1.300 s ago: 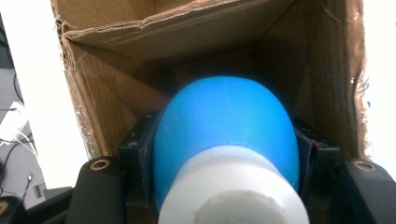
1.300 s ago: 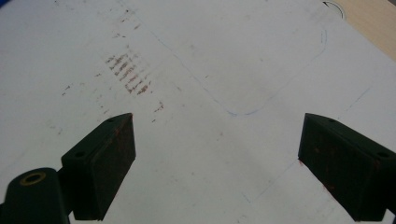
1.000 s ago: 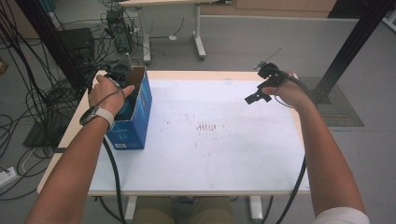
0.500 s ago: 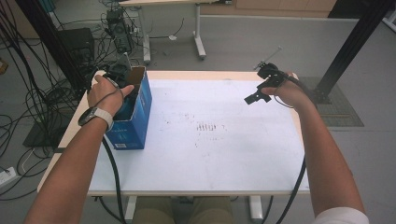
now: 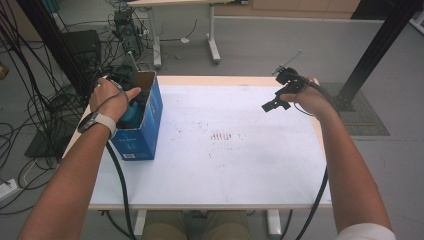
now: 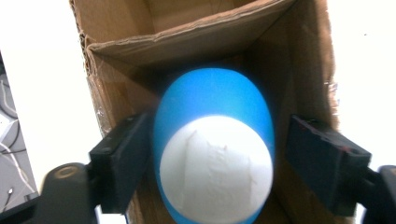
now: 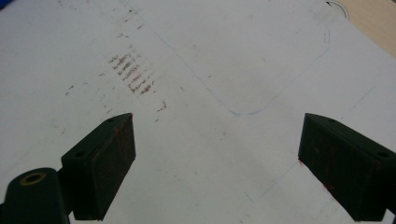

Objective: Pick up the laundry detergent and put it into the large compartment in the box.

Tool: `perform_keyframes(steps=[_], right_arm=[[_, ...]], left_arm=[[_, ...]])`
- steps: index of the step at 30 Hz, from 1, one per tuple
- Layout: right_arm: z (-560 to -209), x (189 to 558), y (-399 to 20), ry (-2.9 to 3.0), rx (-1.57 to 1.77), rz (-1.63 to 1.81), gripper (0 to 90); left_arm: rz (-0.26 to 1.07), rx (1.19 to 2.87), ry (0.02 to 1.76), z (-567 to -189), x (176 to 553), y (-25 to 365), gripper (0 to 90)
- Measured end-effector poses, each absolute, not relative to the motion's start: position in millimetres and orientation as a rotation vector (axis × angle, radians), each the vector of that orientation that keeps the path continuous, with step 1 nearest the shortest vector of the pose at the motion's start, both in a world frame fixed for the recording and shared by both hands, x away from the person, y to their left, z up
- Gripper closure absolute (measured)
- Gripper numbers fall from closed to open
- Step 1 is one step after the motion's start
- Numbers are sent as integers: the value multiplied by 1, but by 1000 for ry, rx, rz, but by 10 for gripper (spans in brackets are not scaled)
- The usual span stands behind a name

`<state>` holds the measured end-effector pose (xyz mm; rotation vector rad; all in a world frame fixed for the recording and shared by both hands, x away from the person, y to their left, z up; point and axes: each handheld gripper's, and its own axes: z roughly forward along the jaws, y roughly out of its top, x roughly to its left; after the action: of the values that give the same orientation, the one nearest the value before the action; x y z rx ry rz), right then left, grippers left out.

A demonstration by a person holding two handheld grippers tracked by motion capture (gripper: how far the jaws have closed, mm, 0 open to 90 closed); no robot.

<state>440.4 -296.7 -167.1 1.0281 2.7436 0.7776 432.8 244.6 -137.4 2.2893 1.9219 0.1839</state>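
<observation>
An open cardboard box with blue outer sides stands at the table's left edge. My left gripper reaches down into it under the person's left hand. Between its jaws sits a blue rounded object with a white end, resting inside the brown box walls. The jaws have just been opening, and a gap shows between the right pad and the object, so my left gripper is open around it. My right gripper hovers over the table's far right, wide open with nothing between its jaws.
The white table top carries a patch of reddish-brown smudges near its middle and a faint blue pen outline. Cables and equipment crowd the floor to the left. A black post rises at the far right.
</observation>
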Motion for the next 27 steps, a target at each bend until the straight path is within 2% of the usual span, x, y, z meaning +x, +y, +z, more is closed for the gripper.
perform_keyframes(steps=[19,27], right_arm=[[-164,435,-299,2733,1025,791,109],[-162,430,-301,2722,1023,808,109]], left_arm=[[112,2337,1838,-115,432,255,112],[135,2377,1781,-97,426,254,86]])
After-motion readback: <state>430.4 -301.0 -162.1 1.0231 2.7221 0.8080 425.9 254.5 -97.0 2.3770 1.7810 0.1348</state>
